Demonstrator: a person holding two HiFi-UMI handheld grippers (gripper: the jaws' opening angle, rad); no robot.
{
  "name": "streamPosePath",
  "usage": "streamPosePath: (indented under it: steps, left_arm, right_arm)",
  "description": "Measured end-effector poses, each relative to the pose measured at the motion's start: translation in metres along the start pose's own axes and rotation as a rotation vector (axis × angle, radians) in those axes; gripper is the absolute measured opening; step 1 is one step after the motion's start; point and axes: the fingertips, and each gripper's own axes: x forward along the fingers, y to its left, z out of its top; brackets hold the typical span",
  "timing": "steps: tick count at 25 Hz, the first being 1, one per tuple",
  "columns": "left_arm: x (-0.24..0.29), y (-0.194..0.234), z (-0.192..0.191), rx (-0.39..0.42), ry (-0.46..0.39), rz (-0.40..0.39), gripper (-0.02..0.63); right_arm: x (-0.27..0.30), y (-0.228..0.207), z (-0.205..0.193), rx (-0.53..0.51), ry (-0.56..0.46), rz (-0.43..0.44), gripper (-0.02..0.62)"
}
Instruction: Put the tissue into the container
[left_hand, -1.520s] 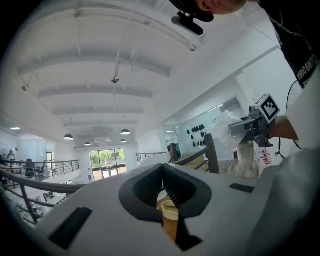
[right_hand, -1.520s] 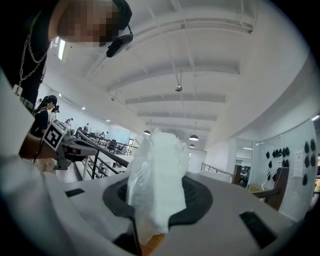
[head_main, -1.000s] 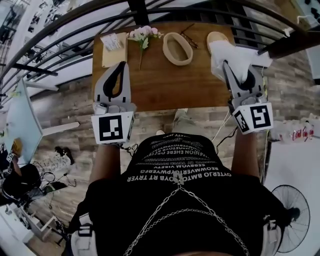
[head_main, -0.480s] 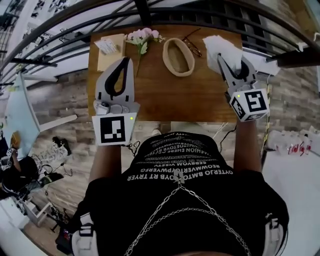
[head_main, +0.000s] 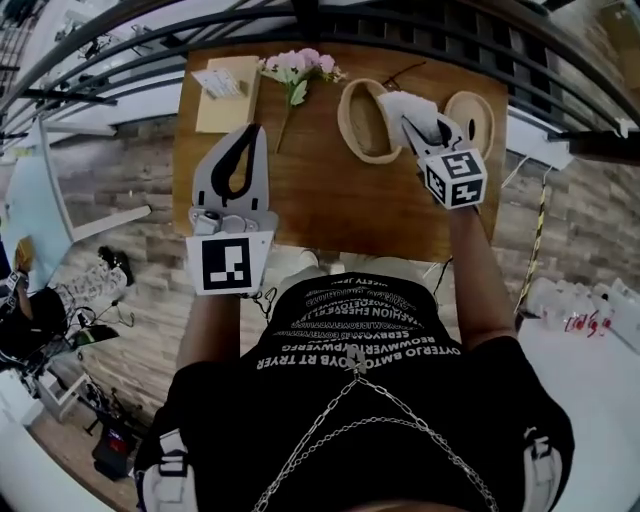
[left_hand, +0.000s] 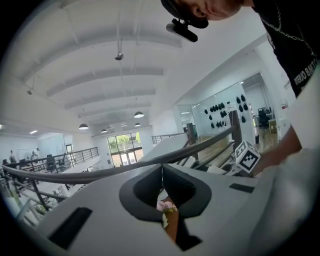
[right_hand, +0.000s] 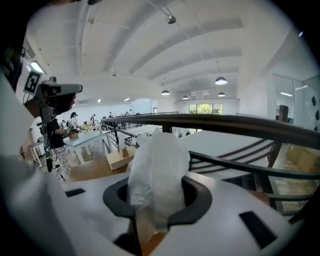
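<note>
The right gripper (head_main: 412, 122) holds the white tissue (head_main: 398, 104) over the oval basket (head_main: 346, 128).
Its jaws are partly closed and squeeze the tissue, which puffs out past the tips. The basket sits just under and ahead of those tips on the wooden table (head_main: 320, 195). A second oval basket (head_main: 487, 118) lies beside the jaws on the other side. The left gripper (head_main: 252, 132) has its jaws closed tight, tips touching, with nothing held. Pink flowers (head_main: 298, 66) lie ahead of its tips.
</note>
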Motion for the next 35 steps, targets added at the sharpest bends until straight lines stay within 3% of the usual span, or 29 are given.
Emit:
streamPosePath:
  steps: [13,23,26,27,28,35]
  left_arm:
    - [-0.003,0.012,-0.021,-0.012,0.044,0.017,0.029]
    - [-0.008,0.01,-0.027,-0.018,0.055,0.0,0.029]
    - [-0.011,0.011,-0.021,-0.011,0.042,0.0,0.029]
    - [-0.013,0.013,-0.019,-0.01,0.037,0.001,0.029]
    - [-0.015,0.014,-0.018,-0.011,0.035,0.003,0.029]
    - [-0.04,0.018,-0.008,0.007,0.013,0.006,0.029]
  right_arm:
    - [0.088,0.017,-0.109,0.1,0.262,0.065,0.13]
    - [0.108,0.017,-0.135,-0.042,0.402,0.016,0.15]
    - [0.11,0.02,-0.136,-0.034,0.41,0.042,0.178]
    - [0.109,0.022,-0.135,-0.023,0.408,0.056,0.217]
    - [0.107,0.024,-0.134,-0.011,0.403,0.071,0.296]
    - [0.072,0.024,-0.128,0.056,0.326,0.035,0.353]
